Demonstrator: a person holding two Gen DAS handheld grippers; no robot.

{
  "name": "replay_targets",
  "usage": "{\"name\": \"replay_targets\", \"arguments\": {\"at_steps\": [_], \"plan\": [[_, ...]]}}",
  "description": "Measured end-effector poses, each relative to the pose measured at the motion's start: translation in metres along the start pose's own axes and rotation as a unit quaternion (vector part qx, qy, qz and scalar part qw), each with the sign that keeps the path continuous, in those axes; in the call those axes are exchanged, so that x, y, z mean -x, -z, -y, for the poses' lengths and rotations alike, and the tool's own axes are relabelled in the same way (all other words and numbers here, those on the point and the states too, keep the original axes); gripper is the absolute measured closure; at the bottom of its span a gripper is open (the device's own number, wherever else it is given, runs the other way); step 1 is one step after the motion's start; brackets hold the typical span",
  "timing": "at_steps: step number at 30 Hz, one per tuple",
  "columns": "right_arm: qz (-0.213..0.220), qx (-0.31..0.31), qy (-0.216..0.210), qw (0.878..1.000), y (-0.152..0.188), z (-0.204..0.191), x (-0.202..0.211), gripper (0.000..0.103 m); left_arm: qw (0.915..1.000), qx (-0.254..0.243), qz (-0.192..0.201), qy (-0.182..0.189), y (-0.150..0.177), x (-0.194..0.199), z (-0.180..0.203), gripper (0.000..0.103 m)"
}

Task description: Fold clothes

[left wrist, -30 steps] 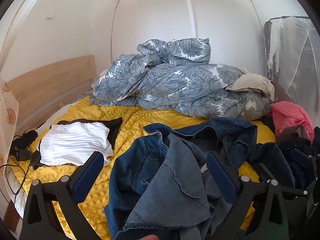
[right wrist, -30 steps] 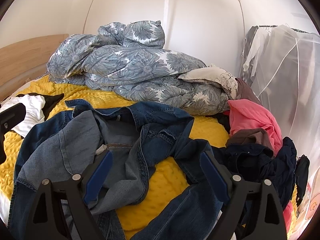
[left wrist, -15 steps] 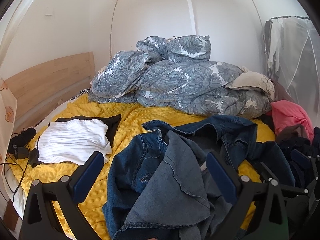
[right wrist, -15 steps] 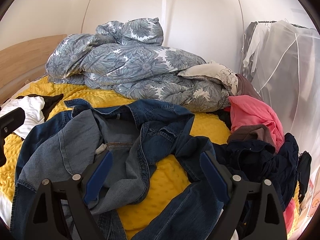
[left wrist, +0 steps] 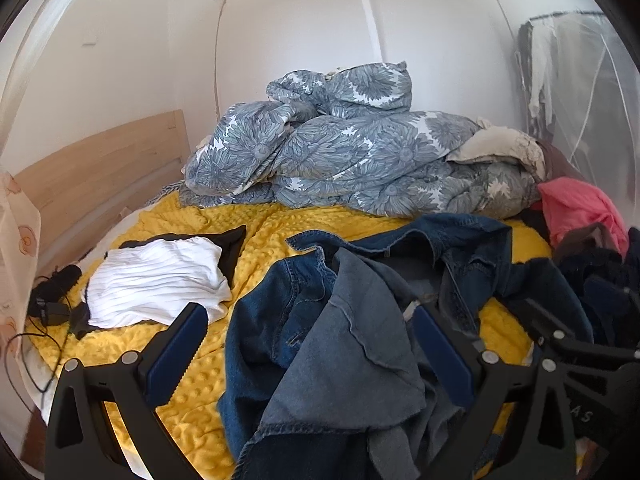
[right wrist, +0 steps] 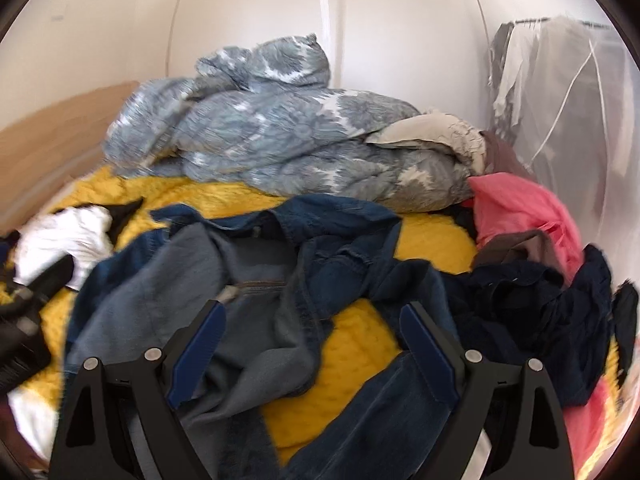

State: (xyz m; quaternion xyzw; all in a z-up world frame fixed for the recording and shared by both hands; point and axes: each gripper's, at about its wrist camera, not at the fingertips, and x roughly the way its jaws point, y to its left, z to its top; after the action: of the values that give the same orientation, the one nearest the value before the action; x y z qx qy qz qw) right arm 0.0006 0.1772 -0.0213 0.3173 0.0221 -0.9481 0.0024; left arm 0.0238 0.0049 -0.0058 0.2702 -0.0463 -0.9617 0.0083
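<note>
- Both grippers, left [left wrist: 308,344] and right [right wrist: 312,344], gape empty over the crumpled jacket [left wrist: 340,320] mid-bed.
- Best grab the collar [right wrist: 280,216] edges, then spread flat.

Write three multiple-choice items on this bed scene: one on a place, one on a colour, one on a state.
1. Where does the white top lie?
A. On the floral duvet
B. On the yellow blanket, left of the denim jacket
C. On the clothes rack

2. What colour is the garment at the bed's right edge, beside the duvet?
A. Pink
B. Green
C. Orange

3. How do the jaws of the right gripper stand?
A. Shut on the jacket
B. Shut on nothing
C. Open, holding nothing

Answers: 1 B, it rests on the yellow blanket beside the denim jacket. 2 A, the pink garment lies by the floral duvet. 3 C, both pads stand wide apart over loose denim.
</note>
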Motion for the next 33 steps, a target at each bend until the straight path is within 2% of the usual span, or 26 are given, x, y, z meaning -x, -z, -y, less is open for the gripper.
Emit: {"name": "replay_targets", "arguments": {"at_steps": [6, 10, 16, 21, 33], "plan": [[0.034, 0.021, 0.009, 0.999, 0.009, -0.010, 0.053, 0.012, 0.9998, 0.017, -0.001, 0.003, 0.012, 0.044, -0.012, 0.000], [0.056, 0.025, 0.025, 0.998, 0.020, -0.014, 0.095, 0.012, 0.9996, 0.022, 0.001, -0.016, 0.023, 0.077, -0.016, 0.000], [0.086, 0.044, 0.042, 0.994, 0.044, -0.027, 0.146, 0.012, 0.9995, 0.026, -0.003, -0.018, 0.041, 0.111, -0.026, 0.000], [0.075, 0.023, 0.017, 0.997, 0.055, -0.025, 0.167, 0.012, 0.9993, 0.029, 0.007, -0.021, 0.050, 0.135, -0.032, 0.000], [0.076, 0.021, 0.013, 0.997, 0.068, -0.031, 0.193, 0.012, 0.9994, 0.023, 0.018, -0.018, 0.061, 0.157, -0.037, 0.000]]}}
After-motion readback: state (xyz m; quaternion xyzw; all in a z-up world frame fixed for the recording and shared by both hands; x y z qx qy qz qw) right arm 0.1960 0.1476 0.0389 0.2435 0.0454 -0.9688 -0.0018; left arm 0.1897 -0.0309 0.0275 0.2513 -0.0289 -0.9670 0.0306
